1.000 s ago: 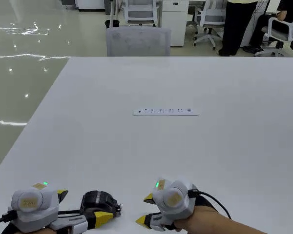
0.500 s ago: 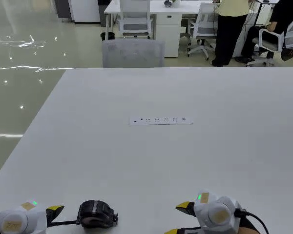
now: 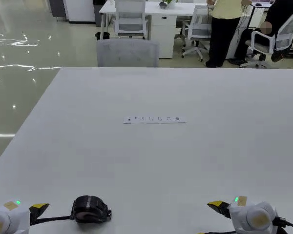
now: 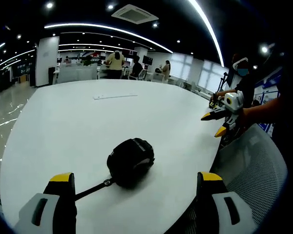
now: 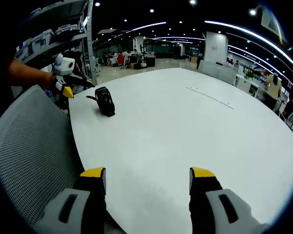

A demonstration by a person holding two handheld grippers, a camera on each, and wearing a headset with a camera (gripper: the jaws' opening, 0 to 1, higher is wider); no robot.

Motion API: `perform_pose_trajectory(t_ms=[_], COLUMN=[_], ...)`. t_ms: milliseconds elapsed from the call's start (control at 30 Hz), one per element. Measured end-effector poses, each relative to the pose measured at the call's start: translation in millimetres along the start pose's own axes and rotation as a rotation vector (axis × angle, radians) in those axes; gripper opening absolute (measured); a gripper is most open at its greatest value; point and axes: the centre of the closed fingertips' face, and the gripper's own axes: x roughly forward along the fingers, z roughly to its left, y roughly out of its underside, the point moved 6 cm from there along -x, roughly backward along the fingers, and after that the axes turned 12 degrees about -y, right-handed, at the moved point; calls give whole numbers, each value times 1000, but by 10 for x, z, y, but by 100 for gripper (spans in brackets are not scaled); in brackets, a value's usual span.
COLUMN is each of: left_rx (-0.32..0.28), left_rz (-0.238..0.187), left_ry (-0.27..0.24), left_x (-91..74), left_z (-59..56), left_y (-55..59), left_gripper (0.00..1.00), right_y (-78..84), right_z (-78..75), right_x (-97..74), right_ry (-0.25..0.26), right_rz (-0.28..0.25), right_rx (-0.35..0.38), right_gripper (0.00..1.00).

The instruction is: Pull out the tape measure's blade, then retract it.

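Note:
A black tape measure lies on the white table near its front edge, with a thin black strap running left from it. The tape measure sits ahead of my left gripper, whose yellow-tipped jaws stand open and apart from it; the strap reaches toward the left jaw. My left gripper is at the bottom left of the head view. My right gripper is open over bare table with nothing between its jaws, and the tape measure lies far to its left. The right gripper shows at the bottom right.
A white power strip lies flat at the table's middle. A grey chair stands at the far edge. People and office chairs are beyond the table. A mesh chair back is close behind the front edge.
Both grippers have drawn apart and back from the tape measure; the right one moved well to the right. The tape measure now lies free on the table. The head camera tilted too.

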Motion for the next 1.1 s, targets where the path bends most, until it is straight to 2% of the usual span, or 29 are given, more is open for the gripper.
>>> perform_pose_trajectory(t_ms=[167,233,333,500,667,767,833,900,1100], left_rx=[12,7,5,4,18,17,-9,10,12], left_rz=[-7,-12,-31,-32,-28,-53,-45,-51,-50], left_ry=[-5,-3,11,-9,-18,-33,-38,-45,-59], left_x=[-47,-68,-85,-88,-135,-170,-179,-189,-196], left_z=[0,-13,-42,-31,-10,28,65,86,125], left_y=[-14,-26,-39,-35,-33,-69,-65,-58,-57], left_gripper=[100,100,100,100,100,100,100,100,100], right_y=[41,99,134,213,224,230,232,217,188], right_z=[-86,-148,-209,-224,-273,-275,-254,-256,-258], right_x=[-153,-210,-297,-341,-386,-374,-351,-351,-341], right_ry=[42,60,84,91,135,135,132,140,133], right_rz=[-22,-8,-20,-20,-36,-39,-24,-35,-42], right_rx=[7,13,26,45,46,43,30,38,47], right_gripper=[78,77,79,89,100,100,100,100,100])
